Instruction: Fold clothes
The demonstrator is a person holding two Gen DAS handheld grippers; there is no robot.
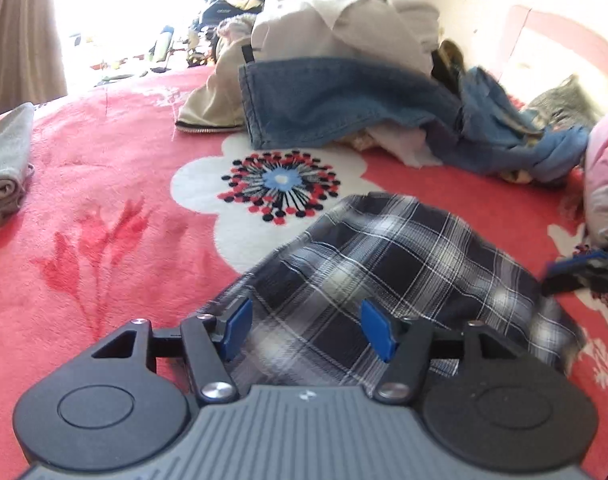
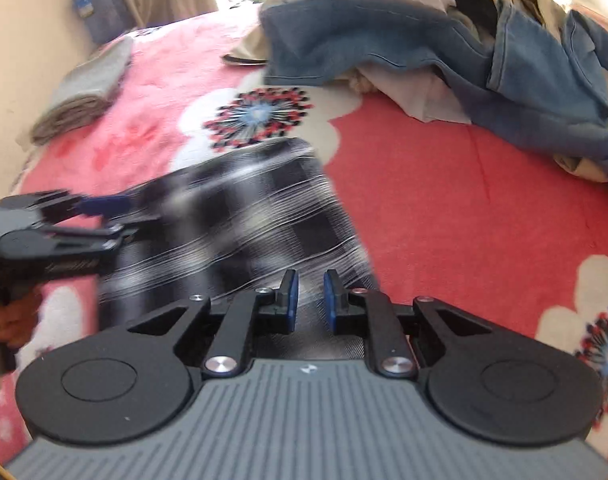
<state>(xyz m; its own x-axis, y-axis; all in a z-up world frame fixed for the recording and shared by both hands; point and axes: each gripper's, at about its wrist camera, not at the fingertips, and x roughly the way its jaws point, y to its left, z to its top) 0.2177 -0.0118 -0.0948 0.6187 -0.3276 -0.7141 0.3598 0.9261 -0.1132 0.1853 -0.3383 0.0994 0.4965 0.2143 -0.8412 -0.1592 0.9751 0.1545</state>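
Risk: while the pile of jeans and pale garments [image 1: 344, 80] sits just behind, a dragged fold could snag it.
Garment: black-and-white plaid shirt [image 1: 384, 264], folded on the pink floral bed blanket [image 1: 103, 220].
Left gripper [image 1: 308, 330]: fingers apart, empty.
Right gripper [image 2: 310, 300]: fingers narrowly parted, gripping nothing.

You see these counts:
Grippers: two, left gripper [image 1: 306, 330] and right gripper [image 2: 310, 300]
Plaid garment [image 1: 388, 276]: one
Folded grey garment [image 1: 3, 168]: one
Unfolded clothes pile [image 1: 344, 80]: one

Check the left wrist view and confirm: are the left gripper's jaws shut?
No, the left gripper stands open, its blue pads well apart above the plaid garment.
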